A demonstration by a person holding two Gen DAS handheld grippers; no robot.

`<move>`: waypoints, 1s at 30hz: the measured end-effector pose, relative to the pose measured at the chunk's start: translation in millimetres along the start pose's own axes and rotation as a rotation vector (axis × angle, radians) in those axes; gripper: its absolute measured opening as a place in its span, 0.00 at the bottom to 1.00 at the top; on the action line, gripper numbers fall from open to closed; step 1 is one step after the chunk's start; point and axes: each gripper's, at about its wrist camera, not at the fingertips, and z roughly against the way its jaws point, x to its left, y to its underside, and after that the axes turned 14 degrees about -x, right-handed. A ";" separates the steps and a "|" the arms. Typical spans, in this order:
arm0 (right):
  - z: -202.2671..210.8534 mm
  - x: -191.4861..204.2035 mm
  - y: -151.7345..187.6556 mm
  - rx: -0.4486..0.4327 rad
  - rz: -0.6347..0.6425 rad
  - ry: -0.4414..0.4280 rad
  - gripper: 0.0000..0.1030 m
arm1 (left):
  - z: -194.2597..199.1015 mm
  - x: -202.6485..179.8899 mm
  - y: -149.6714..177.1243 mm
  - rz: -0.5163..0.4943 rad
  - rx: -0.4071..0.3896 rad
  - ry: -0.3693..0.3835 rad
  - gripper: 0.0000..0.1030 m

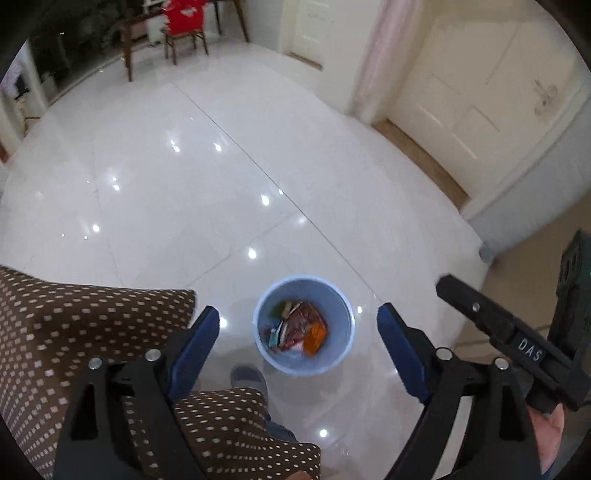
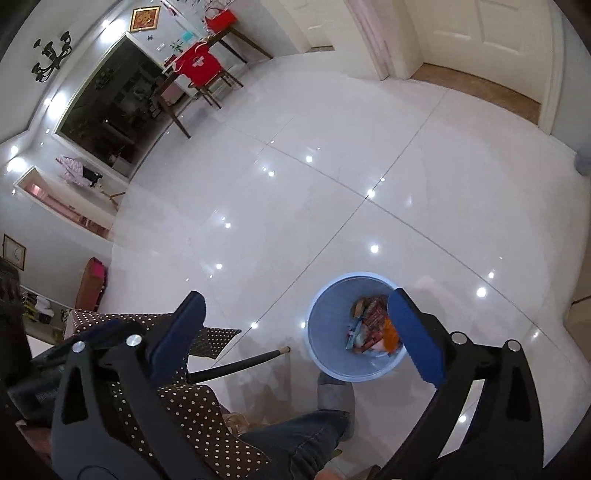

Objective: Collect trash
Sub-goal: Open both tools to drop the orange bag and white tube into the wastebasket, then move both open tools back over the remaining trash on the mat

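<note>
Standing on the white tile floor (image 1: 155, 177), the pale blue bin (image 1: 341, 334) sits just ahead of the person's grey slipper (image 1: 248, 377), upright, with no lid seen. Trash (image 1: 297, 326) lies in its bottom: wrappers, orange, red and teal, loosely heaped. Judged light, soft and crinkly, such pieces would slip from a shallow pinch; a hold across a folded edge looks safest. The bin itself appears thin plastic, light and easily tipped; its rim is the place to take it.

Left gripper (image 1: 298, 341) hangs above the bin, jaws spread wide, nothing between them. Right gripper (image 2: 295, 332) likewise gapes empty, its right finger overlapping the bin in view.

A dotted brown cloth (image 1: 74, 332) drapes a surface at near left, its edge close to the left gripper. Floor beyond is open to the far chair (image 1: 184, 22) and doors.
</note>
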 end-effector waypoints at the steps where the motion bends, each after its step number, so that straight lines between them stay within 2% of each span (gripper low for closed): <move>1: 4.4 0.9 0.2 -0.005 0.003 0.011 0.94 | 5.5 1.6 -1.2 0.007 -0.011 -0.002 0.83; 9: 48.8 27.6 -3.2 -0.082 0.045 0.020 0.94 | 83.0 11.0 0.8 0.007 -0.165 -0.020 0.87; 18: 93.1 105.2 5.6 -0.142 0.161 -0.039 0.94 | 173.4 36.3 16.8 -0.004 -0.326 -0.055 0.87; 23: 112.5 155.2 19.9 -0.161 0.232 -0.103 0.94 | 218.1 63.7 30.6 0.000 -0.411 -0.101 0.87; 30: 123.0 226.0 47.8 -0.162 0.348 -0.162 0.94 | 273.8 115.8 60.1 0.028 -0.518 -0.220 0.87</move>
